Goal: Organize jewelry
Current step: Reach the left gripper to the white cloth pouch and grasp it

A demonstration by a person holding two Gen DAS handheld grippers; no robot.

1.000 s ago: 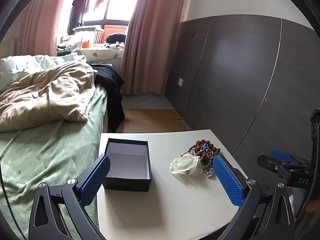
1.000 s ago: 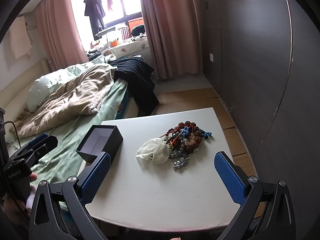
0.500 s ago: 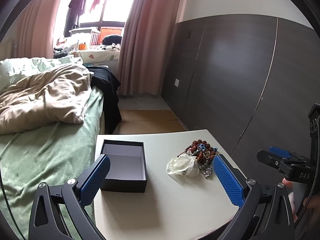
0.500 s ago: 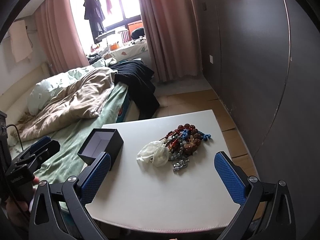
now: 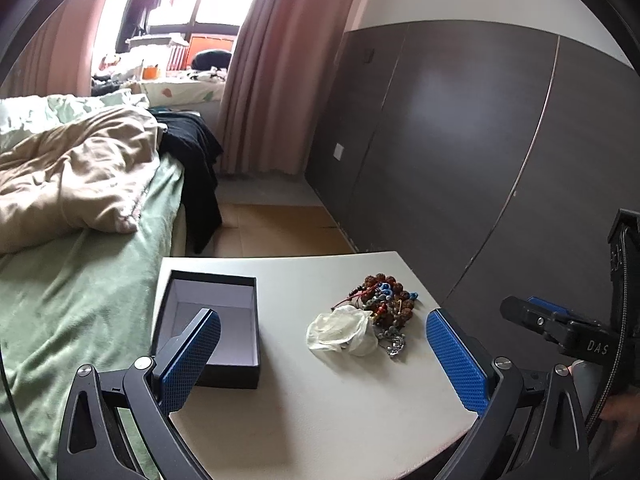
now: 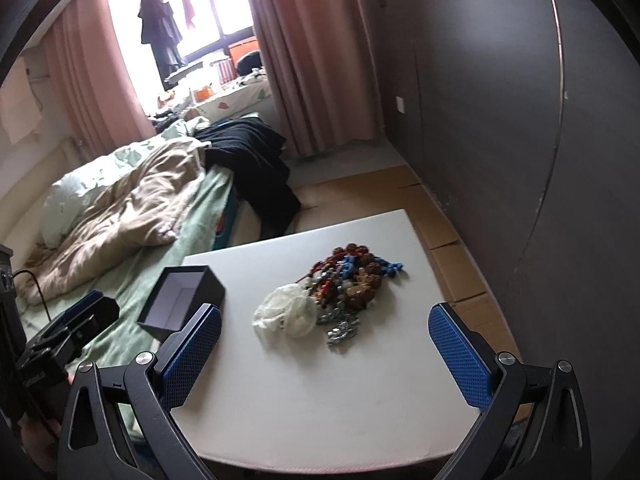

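A heap of bead bracelets and jewelry (image 5: 382, 300) (image 6: 348, 280) lies on the white table (image 5: 320, 400) (image 6: 320, 392), with a white pouch (image 5: 342, 330) (image 6: 286, 312) against its near left side. An open black box (image 5: 210, 316) (image 6: 180, 300) with a pale lining stands at the table's left. My left gripper (image 5: 322, 360) is open and empty, held above the table's near edge. My right gripper (image 6: 324, 360) is open and empty, also short of the heap. Each gripper shows at the side of the other's view.
A bed (image 5: 80, 280) with a green sheet and beige duvet runs along the table's left side. A dark panelled wall (image 5: 480, 140) stands to the right. Cardboard sheets (image 6: 452, 248) lie on the floor beyond the table. Pink curtains and a window are at the back.
Both cameras have shifted slightly, so the box and heap sit a little differently in view. The objects on the table have not moved. Both grippers stay open.
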